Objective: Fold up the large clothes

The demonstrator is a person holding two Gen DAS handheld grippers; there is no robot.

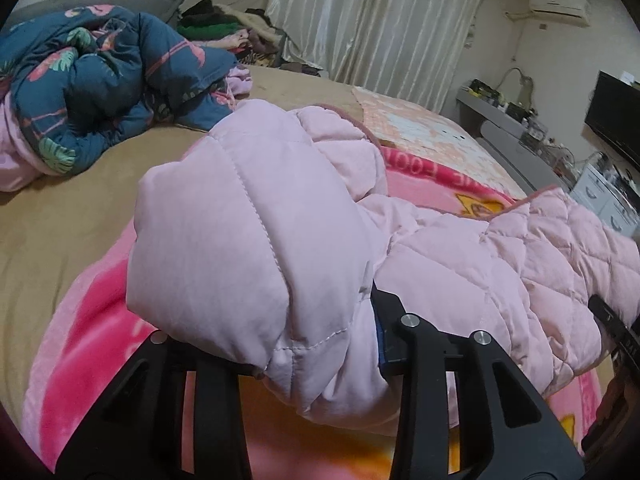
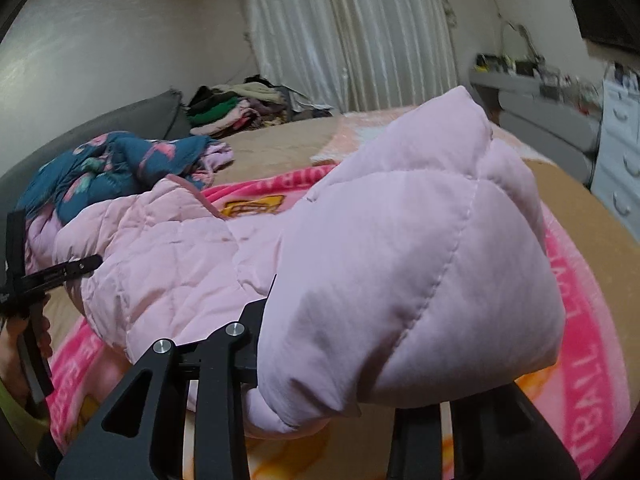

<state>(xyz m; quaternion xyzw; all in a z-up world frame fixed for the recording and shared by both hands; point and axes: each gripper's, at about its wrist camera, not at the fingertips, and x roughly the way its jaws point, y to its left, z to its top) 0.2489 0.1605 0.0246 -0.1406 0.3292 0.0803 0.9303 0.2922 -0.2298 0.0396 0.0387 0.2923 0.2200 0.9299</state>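
A light pink quilted puffer jacket hangs between my two grippers above a pink printed blanket on the bed. My left gripper is shut on a thick fold of the jacket, which bulges over its fingers and hides the tips. In the right wrist view the jacket bulges the same way over my right gripper, which is shut on it. The jacket's quilted lining stretches toward the other gripper. The left gripper also shows at the left edge of the right wrist view.
A crumpled dark blue floral duvet lies at the head of the tan bed sheet. A pile of clothes sits by the curtain. A grey desk, a TV and white drawers stand to the right.
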